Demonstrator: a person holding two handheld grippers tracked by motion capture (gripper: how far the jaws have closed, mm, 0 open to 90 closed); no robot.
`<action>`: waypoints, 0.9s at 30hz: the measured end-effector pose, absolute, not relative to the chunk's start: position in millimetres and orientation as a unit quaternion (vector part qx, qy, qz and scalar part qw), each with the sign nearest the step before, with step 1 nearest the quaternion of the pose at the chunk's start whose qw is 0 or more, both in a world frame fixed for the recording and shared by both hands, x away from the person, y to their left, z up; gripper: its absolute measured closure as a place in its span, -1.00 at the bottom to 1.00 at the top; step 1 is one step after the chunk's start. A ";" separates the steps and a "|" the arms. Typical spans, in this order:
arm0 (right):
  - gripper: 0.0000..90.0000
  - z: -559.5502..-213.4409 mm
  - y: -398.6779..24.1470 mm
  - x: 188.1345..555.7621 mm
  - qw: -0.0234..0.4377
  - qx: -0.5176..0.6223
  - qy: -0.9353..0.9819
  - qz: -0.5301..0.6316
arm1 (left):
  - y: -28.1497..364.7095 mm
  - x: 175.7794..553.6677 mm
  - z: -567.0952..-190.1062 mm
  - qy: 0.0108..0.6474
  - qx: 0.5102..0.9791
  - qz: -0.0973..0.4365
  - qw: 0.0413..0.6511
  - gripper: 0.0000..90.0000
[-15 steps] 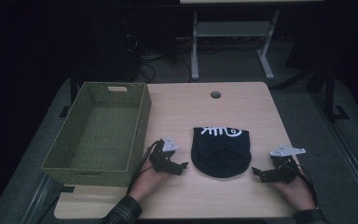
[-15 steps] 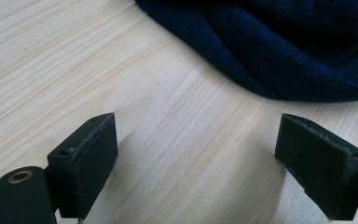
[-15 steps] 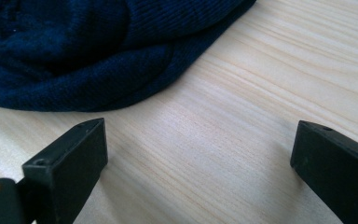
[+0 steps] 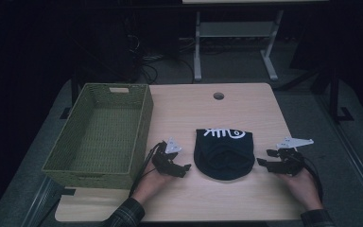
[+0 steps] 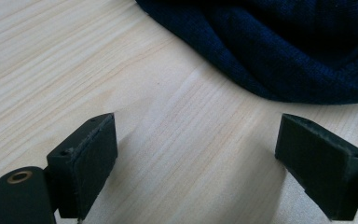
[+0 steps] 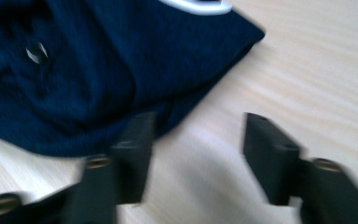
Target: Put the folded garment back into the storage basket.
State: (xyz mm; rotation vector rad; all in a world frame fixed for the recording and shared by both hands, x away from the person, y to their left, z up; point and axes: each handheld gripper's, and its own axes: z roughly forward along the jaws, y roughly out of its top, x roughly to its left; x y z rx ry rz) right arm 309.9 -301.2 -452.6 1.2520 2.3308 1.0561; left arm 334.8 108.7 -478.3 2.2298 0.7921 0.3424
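A dark navy knit hat (image 4: 224, 150) with a white design lies flat near the middle of the wooden table (image 4: 194, 113). My left gripper (image 4: 185, 168) rests just left of the hat, open, its jaws spread wide over bare wood with the hat's edge (image 5: 279, 51) ahead of them. My right gripper (image 4: 263, 158) sits just right of the hat, open and holding nothing. In the right gripper view one of its fingers (image 6: 135, 154) overlaps the hat's rim (image 6: 102, 70). A hand holds each gripper.
A green woven basket (image 4: 142, 124), with nothing in it, stands at the table's left side. A round cable hole (image 4: 218, 96) is at the table's far middle. A white desk frame (image 4: 236, 42) and cables lie on the dark floor beyond.
My right gripper has shifted slightly toward the hat, and its view is blurred by motion. The left gripper and the hat stay where they were.
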 end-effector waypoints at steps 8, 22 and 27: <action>0.65 -440.9 -299.1 323.7 0.143 0.433 0.809 0.372 | 108.8 334.7 -478.3 0.308 0.868 0.133 0.367 -0.74; 1.00 -432.5 -291.0 366.3 0.119 0.429 0.807 0.389 | 109.0 334.5 -478.0 0.306 0.869 0.132 0.365 -0.74; 1.00 -434.8 -283.1 380.9 0.115 0.428 0.809 0.386 | 109.0 334.3 -477.9 0.305 0.870 0.131 0.365 -0.74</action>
